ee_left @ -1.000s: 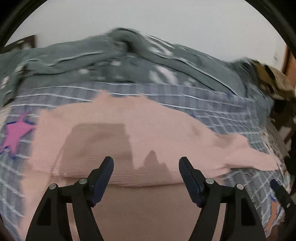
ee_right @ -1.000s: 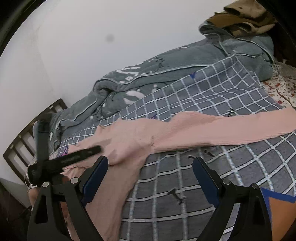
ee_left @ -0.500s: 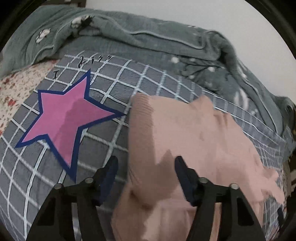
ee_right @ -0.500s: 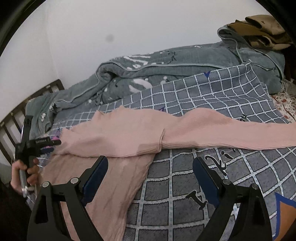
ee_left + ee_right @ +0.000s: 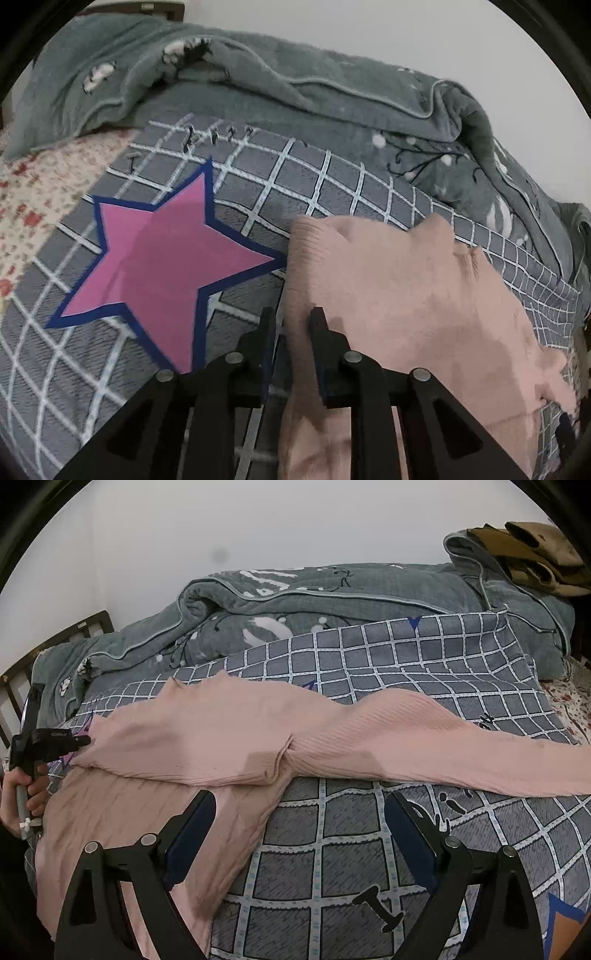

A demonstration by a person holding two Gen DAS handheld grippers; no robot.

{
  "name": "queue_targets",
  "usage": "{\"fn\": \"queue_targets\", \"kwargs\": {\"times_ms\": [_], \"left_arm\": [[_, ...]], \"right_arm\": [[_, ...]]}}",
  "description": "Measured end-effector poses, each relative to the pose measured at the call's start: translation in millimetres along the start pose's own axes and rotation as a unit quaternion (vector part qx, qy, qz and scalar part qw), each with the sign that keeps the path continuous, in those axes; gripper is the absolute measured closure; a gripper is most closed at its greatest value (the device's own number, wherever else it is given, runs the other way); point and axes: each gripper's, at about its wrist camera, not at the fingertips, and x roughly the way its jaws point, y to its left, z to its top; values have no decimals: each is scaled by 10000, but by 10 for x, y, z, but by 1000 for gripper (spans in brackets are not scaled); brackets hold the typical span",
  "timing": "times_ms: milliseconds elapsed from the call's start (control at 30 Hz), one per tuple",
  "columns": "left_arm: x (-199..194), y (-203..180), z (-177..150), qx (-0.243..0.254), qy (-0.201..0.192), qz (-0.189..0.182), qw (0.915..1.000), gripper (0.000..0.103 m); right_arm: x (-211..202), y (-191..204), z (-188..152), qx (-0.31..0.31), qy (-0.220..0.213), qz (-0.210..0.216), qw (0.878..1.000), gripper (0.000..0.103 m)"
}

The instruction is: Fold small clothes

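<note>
So the left claw [image 5: 291,321] was wide open half a second ago, now its jaws have pinched in on the left edge of the pink top [image 5: 388,295], at about 6 o'clock in the left wrist view. It's also swung off the top's middle toward the pink star [image 5: 162,254] at 9 o'clock. In the right view the garment looks bigger, nearer.

We see the right gripper [image 5: 299,834] low in frame, jaws spread wide above the checked blanket [image 5: 343,864]; the pink garment [image 5: 229,738] lies across it — one sleeve stretched far right, the body hanging down at left; the left gripper [image 5: 79,741] is at the garment's left edge, whether closed we cannot tell; a grey quilt [image 5: 332,594] is bunched behind.
</note>
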Motion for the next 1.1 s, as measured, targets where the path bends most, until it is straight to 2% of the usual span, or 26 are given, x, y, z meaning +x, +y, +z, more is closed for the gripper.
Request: {"fn": "queue_targets", "kwargs": {"times_ms": [67,133,233,300,400,467,567,700,867,967,1100], "left_arm": [[-147,-87,-58,239,-211,100,9994,84],[-239,-232,-115,535,-260,189,9980,84],[-233,-455,-245,820,-62,121,9965,83],[-159,-498,-354,818,88,47,9966,75],[-133,-535,-547,979,-261,232,9946,73],[-147,-616,-616,1232,-422,413,9906,70],[-138,-638,-622,1299,-440,504,9893,69],[-141,-654,-630,1345,-446,565,9883,68],[-85,-703,-634,1449,-398,669,9864,66],[-82,-685,-629,1418,-384,616,9872,65],[-80,-665,-626,1370,-367,545,9884,65]], "right_arm": [[-27,-18,3,-49,-33,-69,10000,11],[-61,-63,16,-77,-81,-179,9998,11],[-99,-178,37,-82,-83,-355,9993,11],[-127,-294,53,-26,-89,-454,9989,13],[-210,-555,69,196,-67,-477,9986,27],[-278,-761,61,424,-65,-510,9978,44],[-386,-1104,68,788,-34,-556,9953,53],[-558,-1595,101,1259,-23,-714,9895,53],[-594,-2251,-21,1711,265,-771,9819,53],[-511,-2453,-136,1824,448,-831,9787,53],[-445,-2609,-171,2117,291,-729,9742,53]]}}
